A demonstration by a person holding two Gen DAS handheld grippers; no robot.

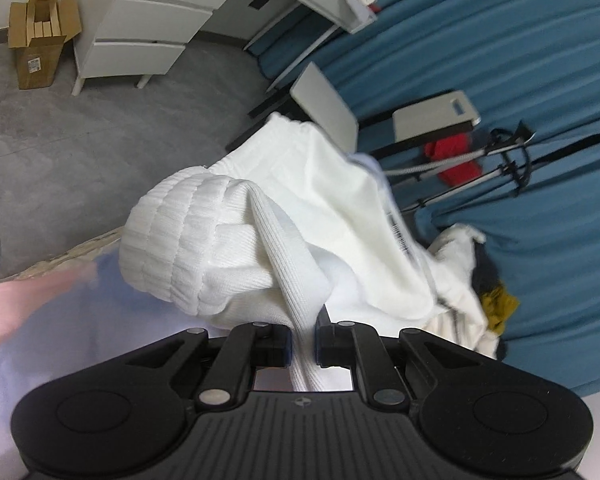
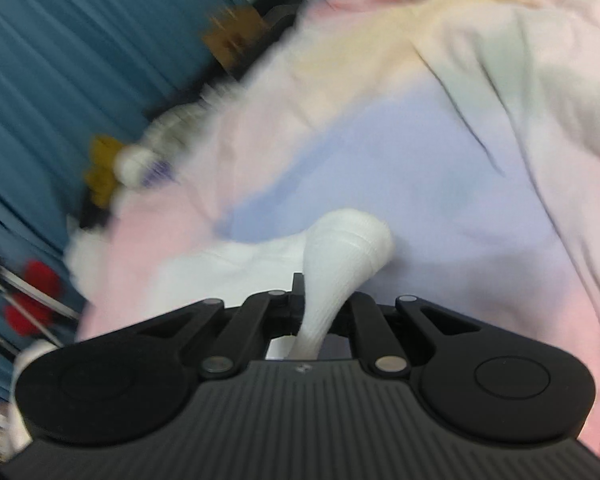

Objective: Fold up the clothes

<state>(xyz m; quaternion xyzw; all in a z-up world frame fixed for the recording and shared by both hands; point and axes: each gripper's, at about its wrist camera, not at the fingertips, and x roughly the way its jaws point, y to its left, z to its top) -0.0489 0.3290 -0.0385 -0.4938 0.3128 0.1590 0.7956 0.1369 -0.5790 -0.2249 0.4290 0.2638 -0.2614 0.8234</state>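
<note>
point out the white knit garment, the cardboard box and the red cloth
white knit garment (image 1: 188, 240), left wrist view, on its ribbed cuff
cardboard box (image 1: 40, 40), left wrist view, on its front face below the open flaps
red cloth (image 1: 456, 160), left wrist view, on its middle

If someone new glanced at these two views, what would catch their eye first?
The white ribbed garment fills the middle of the left view, a fold pinched in the left gripper. The right gripper clamps another white bunch over a pastel bedsheet. Blue curtains hang behind.
</note>
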